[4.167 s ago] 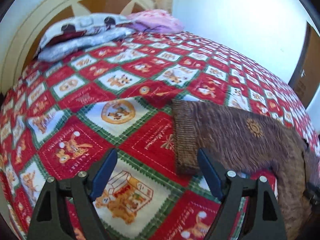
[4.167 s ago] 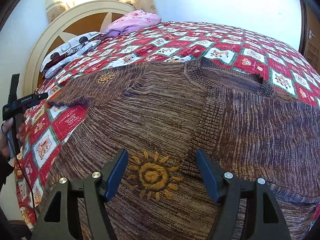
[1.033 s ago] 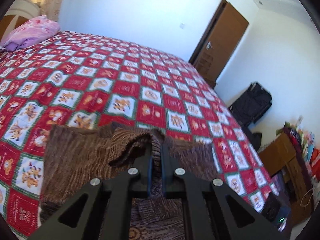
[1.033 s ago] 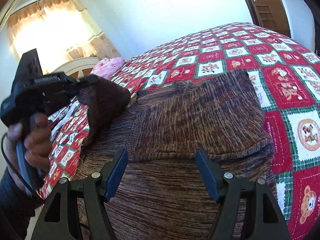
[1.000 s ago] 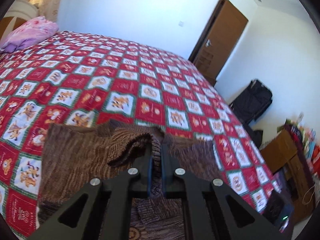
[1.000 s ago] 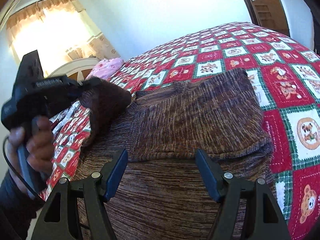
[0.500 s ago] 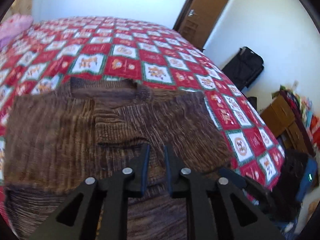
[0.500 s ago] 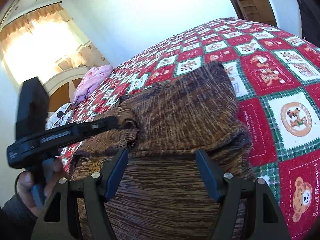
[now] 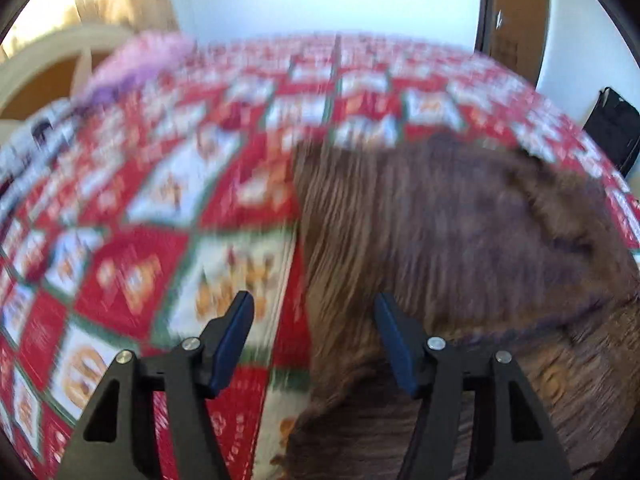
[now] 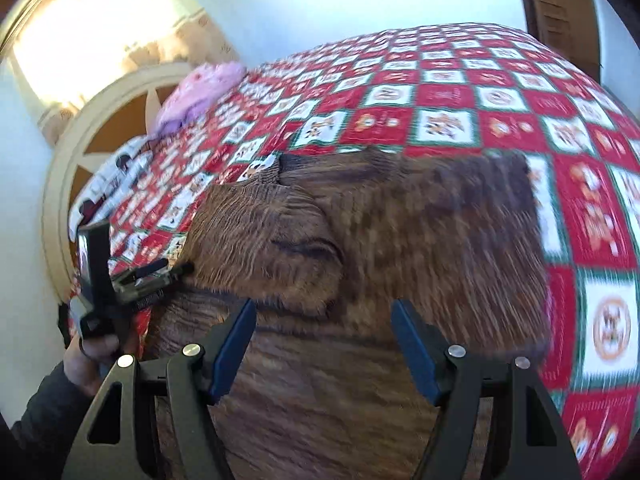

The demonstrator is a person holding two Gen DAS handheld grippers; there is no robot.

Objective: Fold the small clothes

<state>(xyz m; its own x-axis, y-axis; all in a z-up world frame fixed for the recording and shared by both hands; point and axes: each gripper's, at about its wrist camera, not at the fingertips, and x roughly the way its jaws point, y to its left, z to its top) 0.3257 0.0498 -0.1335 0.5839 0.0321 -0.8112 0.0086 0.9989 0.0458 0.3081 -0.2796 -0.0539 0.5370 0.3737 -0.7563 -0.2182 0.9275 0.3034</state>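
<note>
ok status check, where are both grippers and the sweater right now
Left gripper opening, nothing between its jaws. Right gripper open, above the brown sweater. Sweater on the bed quilt, sleeves folded in. Nothing in the way.

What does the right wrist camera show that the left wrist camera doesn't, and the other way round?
Only the right wrist view shows the left gripper itself, held in a person's hand beside the sweater's left edge, plus the bright curtained window. Only the left wrist view shows the left gripper's blue pads from behind, jaws opening with nothing between them, and a black bag by the wall. Both show the brown knitted sweater, the red, white and green patchwork bedspread, the cream headboard and the pink pillow.
</note>
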